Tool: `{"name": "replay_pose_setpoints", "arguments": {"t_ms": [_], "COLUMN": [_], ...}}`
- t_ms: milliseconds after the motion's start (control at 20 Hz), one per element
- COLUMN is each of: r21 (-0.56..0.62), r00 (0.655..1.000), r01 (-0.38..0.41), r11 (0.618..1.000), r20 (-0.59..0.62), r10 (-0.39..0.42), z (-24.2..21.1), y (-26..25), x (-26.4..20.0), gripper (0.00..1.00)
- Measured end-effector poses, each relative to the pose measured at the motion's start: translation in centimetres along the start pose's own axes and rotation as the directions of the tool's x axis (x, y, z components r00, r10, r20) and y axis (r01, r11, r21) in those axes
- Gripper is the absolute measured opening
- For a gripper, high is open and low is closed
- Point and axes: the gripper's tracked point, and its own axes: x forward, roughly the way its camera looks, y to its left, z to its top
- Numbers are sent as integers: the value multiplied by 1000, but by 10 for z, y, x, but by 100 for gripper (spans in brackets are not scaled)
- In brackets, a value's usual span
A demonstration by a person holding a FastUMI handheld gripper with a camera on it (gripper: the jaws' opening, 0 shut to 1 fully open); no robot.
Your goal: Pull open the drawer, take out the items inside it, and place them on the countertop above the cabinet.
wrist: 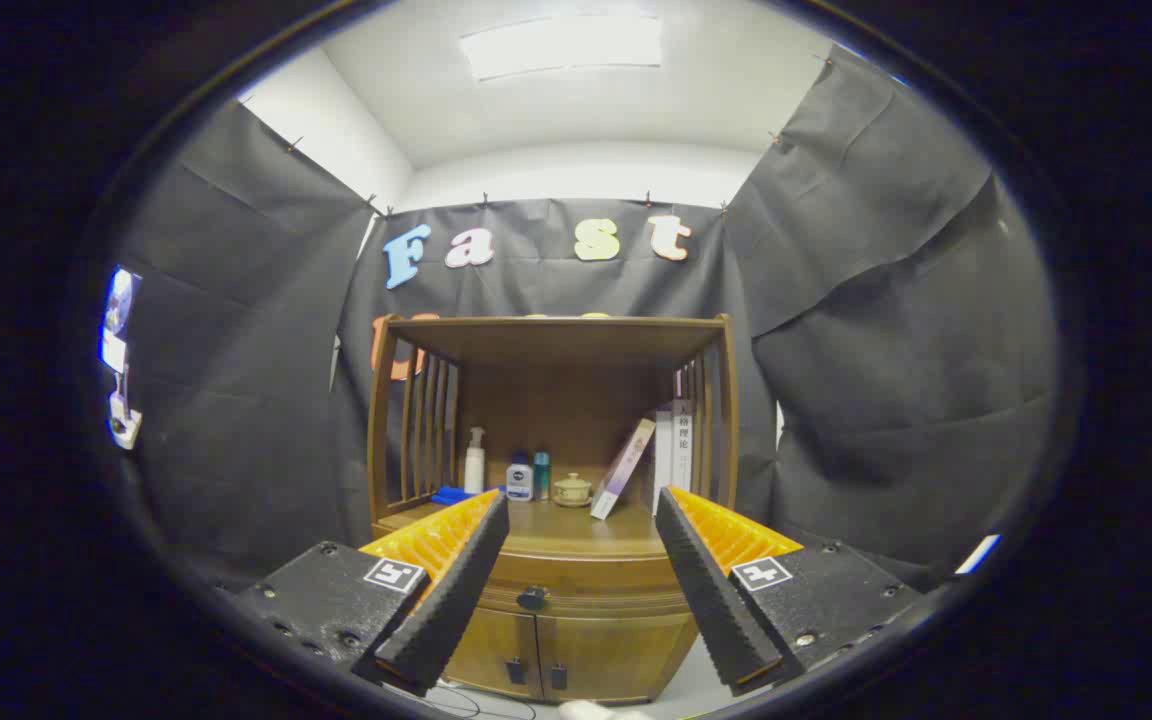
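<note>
Gripper (581,515) jaws apart, clear before closed drawer (576,590).

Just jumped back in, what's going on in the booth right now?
A person is holding the tongs open in front of the wooden cabinet, short of contact. The drawer looks closed, its dark knob between the fingers and beyond them. The countertop already carries bottles, a small pot and books.

Wooden cabinet (576,620) beyond gripper fingers. Drawer (586,590) closed, curved front, small dark knob (532,598) at centre. Countertop (576,528) just above, brown wood, bottles, cup, books toward rear. Two doors below drawer, shut.
</note>
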Motion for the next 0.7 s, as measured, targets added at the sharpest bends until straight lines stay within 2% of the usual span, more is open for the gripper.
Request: {"name": "replay_pose_setpoints", "arguments": {"t_ms": [300, 700], "r21": [0, 2], "r00": [999, 998], "r01": [36, 34], "r11": [999, 999], "r20": [-25, -49], "r10": [-36, -34], "z": [-4, -12], "y": [-4, 5], "x": [-2, -1], "gripper": [97, 97]}}
